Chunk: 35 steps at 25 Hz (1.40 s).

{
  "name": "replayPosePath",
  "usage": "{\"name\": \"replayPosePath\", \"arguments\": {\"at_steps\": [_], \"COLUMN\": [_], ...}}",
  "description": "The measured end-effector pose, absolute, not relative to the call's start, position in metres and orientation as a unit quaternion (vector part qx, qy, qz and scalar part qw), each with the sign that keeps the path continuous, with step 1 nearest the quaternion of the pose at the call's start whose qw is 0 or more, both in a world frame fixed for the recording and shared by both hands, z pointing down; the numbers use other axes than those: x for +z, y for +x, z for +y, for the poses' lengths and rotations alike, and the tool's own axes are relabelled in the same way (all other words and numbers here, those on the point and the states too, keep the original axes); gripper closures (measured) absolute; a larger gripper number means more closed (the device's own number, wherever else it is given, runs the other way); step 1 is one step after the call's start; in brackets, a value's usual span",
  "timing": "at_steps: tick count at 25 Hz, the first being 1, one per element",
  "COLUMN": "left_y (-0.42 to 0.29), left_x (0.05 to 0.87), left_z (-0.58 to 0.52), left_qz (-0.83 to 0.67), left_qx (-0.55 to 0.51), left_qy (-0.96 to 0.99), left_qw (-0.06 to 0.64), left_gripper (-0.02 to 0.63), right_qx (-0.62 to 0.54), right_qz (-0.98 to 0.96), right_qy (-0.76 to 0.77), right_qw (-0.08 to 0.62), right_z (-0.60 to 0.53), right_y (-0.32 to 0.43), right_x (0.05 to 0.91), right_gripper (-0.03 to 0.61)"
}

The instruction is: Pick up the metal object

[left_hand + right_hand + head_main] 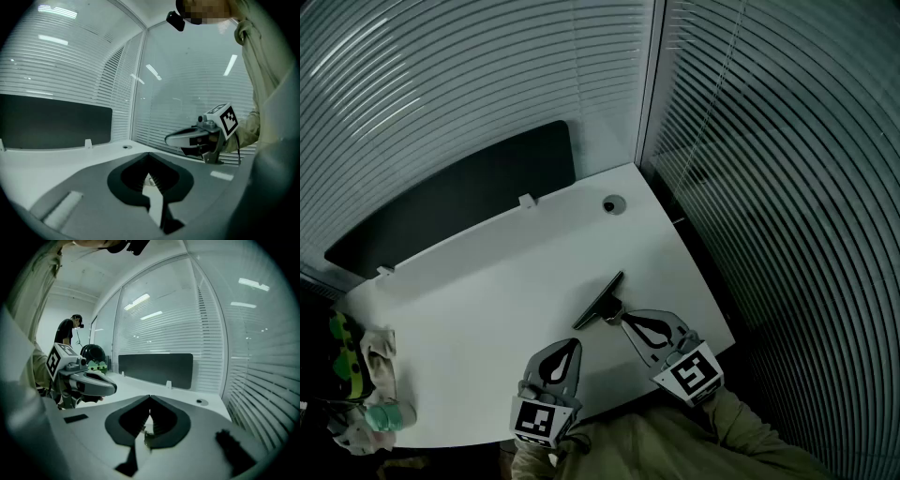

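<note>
Approach stage: metal object [599,299] mid-frame, unlifted. My right gripper [626,320] and left gripper [574,346]: closed, empty. Next, I judge: open right jaws, straddle it.

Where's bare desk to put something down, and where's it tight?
Biggest bare patch: mid desk, bordered by the dark partition, the left-end clutter and the metal object. Smaller one between the metal object and the grommet. Tight at the near edge: left tongs and right tongs beside it.

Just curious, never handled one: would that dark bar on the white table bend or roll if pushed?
The dark bar looks straight and thin, so it is probably stiff. It lies flat with a short side stub, so it would likely slide rather than roll.
</note>
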<state>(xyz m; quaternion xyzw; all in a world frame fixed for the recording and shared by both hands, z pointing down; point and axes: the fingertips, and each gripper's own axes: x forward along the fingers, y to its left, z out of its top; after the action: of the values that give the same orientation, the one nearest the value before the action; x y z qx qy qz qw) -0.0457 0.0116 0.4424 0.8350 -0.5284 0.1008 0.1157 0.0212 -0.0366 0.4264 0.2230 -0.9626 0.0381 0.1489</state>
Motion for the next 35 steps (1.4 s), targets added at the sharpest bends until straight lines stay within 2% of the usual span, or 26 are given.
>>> {"name": "replayPosePath", "arguments": {"at_steps": [10,18,19,21,25,28,32,35], "left_y": [-0.043,-0.045,-0.044,-0.043,-0.045,-0.046,-0.048,-0.051], "left_x": [0.46,0.471,0.473,0.476,0.479,0.48,0.486,0.485], "left_z": [-0.01,-0.012,-0.012,-0.011,-0.006,-0.004,-0.003,0.0], "left_qz": [-0.525,-0.54,-0.542,-0.546,-0.547,-0.554,-0.559,-0.567], "left_qx": [0.108,0.103,0.102,0.099,0.094,0.09,0.091,0.087], "left_qy": [0.834,0.822,0.819,0.814,0.813,0.806,0.806,0.798], "left_qw": [0.135,0.149,0.159,0.172,0.176,0.188,0.174,0.185], "left_gripper": [0.607,0.607,0.606,0.606,0.606,0.607,0.606,0.607], "right_qx": [-0.021,-0.138,-0.152,-0.18,-0.269,-0.328,-0.391,-0.384], "right_qz": [-0.958,-0.925,-0.92,-0.911,-0.877,-0.849,-0.812,-0.81], "right_qy": [0.176,0.065,0.049,0.025,0.0,-0.042,-0.091,-0.11], "right_qw": [0.225,0.349,0.357,0.37,0.399,0.413,0.423,0.43], "right_z": [-0.076,-0.086,-0.087,-0.092,-0.104,-0.106,-0.111,-0.109], "right_y": [0.015,0.02,0.019,0.017,0.008,0.0,-0.015,-0.026], "right_x": [0.467,0.517,0.522,0.531,0.538,0.547,0.561,0.565], "right_gripper": [0.575,0.574,0.561,0.495,0.478,0.437,0.433,0.437]}}
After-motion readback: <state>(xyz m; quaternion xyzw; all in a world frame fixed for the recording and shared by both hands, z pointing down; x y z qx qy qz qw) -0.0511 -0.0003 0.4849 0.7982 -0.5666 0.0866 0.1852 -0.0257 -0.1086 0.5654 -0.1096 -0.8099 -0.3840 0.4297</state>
